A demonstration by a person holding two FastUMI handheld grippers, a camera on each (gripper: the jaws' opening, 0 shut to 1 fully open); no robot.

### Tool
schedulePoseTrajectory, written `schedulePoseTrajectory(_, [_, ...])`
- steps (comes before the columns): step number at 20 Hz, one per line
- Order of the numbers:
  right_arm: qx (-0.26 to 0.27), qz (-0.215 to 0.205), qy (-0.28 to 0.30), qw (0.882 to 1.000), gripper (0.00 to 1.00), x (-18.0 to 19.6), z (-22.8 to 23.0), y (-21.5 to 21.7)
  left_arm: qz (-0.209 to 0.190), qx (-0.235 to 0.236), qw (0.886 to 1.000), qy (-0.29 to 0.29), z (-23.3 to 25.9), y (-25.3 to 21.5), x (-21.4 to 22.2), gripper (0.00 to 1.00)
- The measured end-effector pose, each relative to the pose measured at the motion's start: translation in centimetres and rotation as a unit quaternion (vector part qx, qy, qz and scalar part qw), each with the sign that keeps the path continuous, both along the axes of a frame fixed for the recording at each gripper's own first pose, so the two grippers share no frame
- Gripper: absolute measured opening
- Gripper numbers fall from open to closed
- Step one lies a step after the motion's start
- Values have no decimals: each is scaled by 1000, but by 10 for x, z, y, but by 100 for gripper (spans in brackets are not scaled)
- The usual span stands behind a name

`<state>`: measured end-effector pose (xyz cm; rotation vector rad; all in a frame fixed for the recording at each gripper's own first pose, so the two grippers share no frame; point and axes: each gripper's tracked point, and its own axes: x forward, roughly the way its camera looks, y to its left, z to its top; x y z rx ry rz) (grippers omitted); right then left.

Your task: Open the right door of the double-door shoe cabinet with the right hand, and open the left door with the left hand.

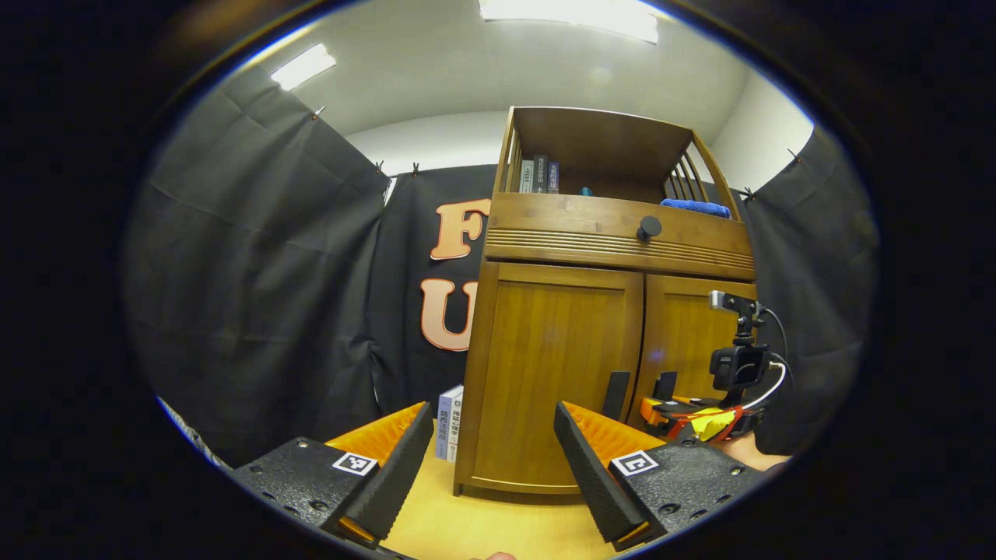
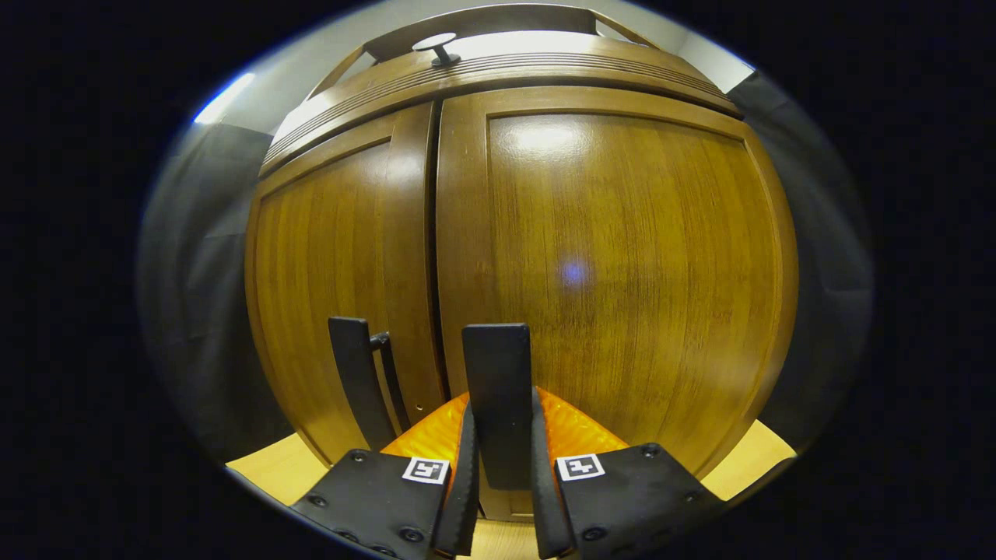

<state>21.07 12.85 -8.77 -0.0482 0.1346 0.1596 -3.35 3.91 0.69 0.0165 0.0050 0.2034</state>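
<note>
Shoe cabinet (image 1: 591, 311) stands on the yellow floor (image 1: 498, 529) against the black cloth, both doors closed. Right door (image 2: 622, 264) bears a dark upright handle (image 2: 498, 389), clamped between the right tongs (image 2: 502, 498). Left tongs (image 1: 494, 467) hang wide apart, well short of the left door (image 1: 552, 373).

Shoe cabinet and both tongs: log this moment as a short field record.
cabinet: wooden shoe cabinet, books and a blue cloth on its open top shelf
right door: right door shut
left door: left door shut
right tongs: right tongs closed on the right door handle
left tongs: left tongs open, apart from the cabinet, holding nothing
left door handle: left door handle free
beside cabinet: books standing on the floor at its left
</note>
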Motion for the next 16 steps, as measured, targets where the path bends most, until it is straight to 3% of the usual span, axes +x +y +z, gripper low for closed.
schedulePoseTrajectory(1, [-1, 2, 0, 1000, 31, -1, 0, 0, -6, 0, 1000, -3, 0, -4, 2, 92])
schedulePoseTrajectory(2, [-1, 4, 2, 1000, 37, -2, -1, 0, -6, 1, 1000, -2, 1, -4, 2, 95])
schedulePoseTrajectory(4, [0, 5, 8, 1000, 37, -5, -1, -1, -6, 1, 1000, 2, -2, -7, 1, 91])
schedulePoseTrajectory(5, [1, 6, 10, 1000, 32, -9, 1, -1, -5, -2, 1000, -2, 1, -8, 1, 91])
schedulePoseTrajectory(8, [11, 11, 17, 1000, 42, -23, 6, -3, -9, -5, 1000, -1, -2, -11, 2, 91])
schedulePoseTrajectory(16, [1, 39, 31, 999, 32, -114, 13, -38, -16, -15, 1000, -4, -5, -18, 15, 91])
